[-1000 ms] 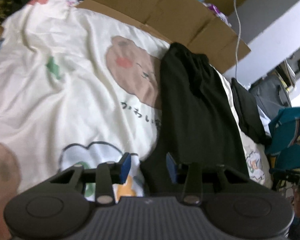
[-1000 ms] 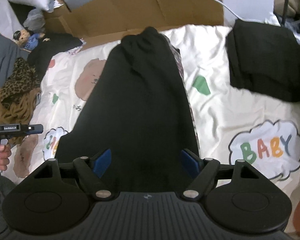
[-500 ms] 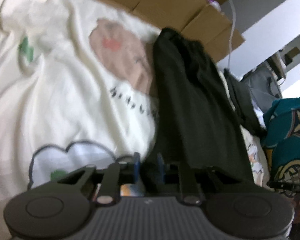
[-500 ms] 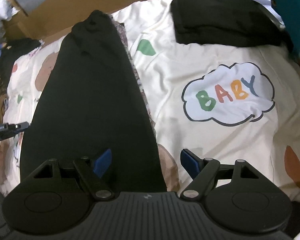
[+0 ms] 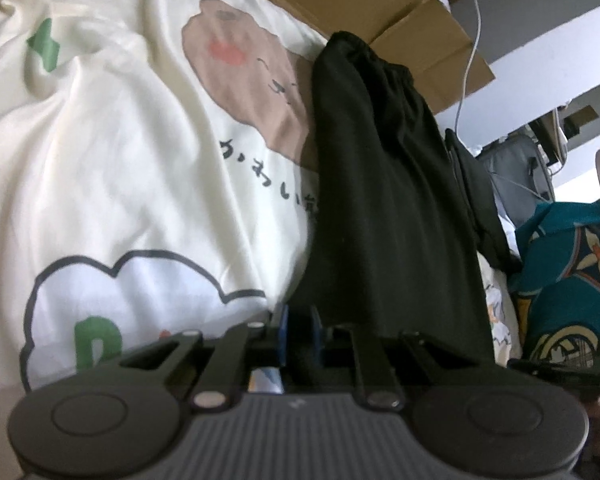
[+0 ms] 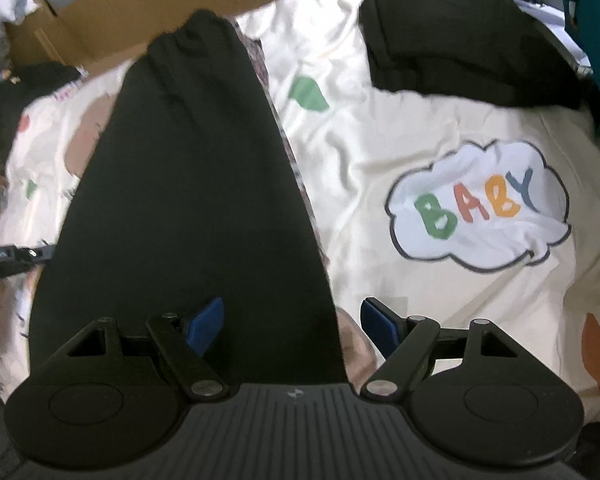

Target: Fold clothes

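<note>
black pants (image 6: pixel 188 200) lie long and unfolded beside a folded pile (image 6: pixel 468 56); our left gripper (image 5: pixel 299 330) pinches the hem, right gripper (image 6: pixel 292 326) spread above it, folding still ahead.

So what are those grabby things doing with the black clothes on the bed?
A person is folding clothes with a gripper in each hand. The long black garment lies stretched out on the cream blanket with cartoon prints. The left gripper has just been closing and now pinches the garment's near corner. The right gripper is open over the other near corner, not gripping yet. A folded black pile sits further back on the blanket.
</note>
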Available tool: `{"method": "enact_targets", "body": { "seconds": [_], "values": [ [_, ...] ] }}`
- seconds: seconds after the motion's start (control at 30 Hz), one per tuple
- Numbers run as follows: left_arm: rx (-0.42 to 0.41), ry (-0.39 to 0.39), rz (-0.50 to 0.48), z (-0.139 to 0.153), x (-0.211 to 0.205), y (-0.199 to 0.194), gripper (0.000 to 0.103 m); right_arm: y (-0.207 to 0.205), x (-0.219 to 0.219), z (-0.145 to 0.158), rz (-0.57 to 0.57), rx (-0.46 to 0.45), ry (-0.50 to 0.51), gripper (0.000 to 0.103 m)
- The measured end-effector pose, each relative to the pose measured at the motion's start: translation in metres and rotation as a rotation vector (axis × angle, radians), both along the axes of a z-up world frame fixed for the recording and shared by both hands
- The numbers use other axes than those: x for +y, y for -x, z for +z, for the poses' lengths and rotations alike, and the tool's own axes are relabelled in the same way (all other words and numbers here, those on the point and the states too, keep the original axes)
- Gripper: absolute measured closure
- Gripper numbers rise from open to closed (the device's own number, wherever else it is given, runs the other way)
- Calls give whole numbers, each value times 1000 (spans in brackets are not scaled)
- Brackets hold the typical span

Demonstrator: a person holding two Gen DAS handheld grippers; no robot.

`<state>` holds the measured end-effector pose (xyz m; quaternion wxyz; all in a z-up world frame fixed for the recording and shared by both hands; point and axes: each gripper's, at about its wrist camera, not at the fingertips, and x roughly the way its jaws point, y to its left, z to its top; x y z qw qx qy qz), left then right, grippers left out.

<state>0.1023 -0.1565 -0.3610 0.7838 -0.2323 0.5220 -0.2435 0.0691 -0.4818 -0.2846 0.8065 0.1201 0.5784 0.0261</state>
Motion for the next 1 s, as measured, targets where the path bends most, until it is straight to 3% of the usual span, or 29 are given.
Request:
{"method": "enact_targets", "body": {
  "seconds": [0.23, 0.3, 0.43, 0.67, 0.83, 1.0],
  "values": [
    [33, 32, 15, 10, 16, 44, 89, 7, -14, -14, -77, 69, 15, 26],
    [23, 15, 33, 12, 22, 44, 85, 8, -14, -17, -73, 77, 18, 26],
    [45, 56, 51, 8, 27, 44, 85, 10, -11, -22, -61, 93, 21, 26],
    [54, 53, 41, 5, 29, 40, 85, 10, -9, -22, -49, 97, 18, 26],
    [106, 122, 55, -9, 32, 40, 74, 11, -10, -23, -52, 101, 15, 26],
    [107, 129, 57, -14, 30, 38, 76, 10, -7, -23, -41, 105, 12, 26]
  ]
}}
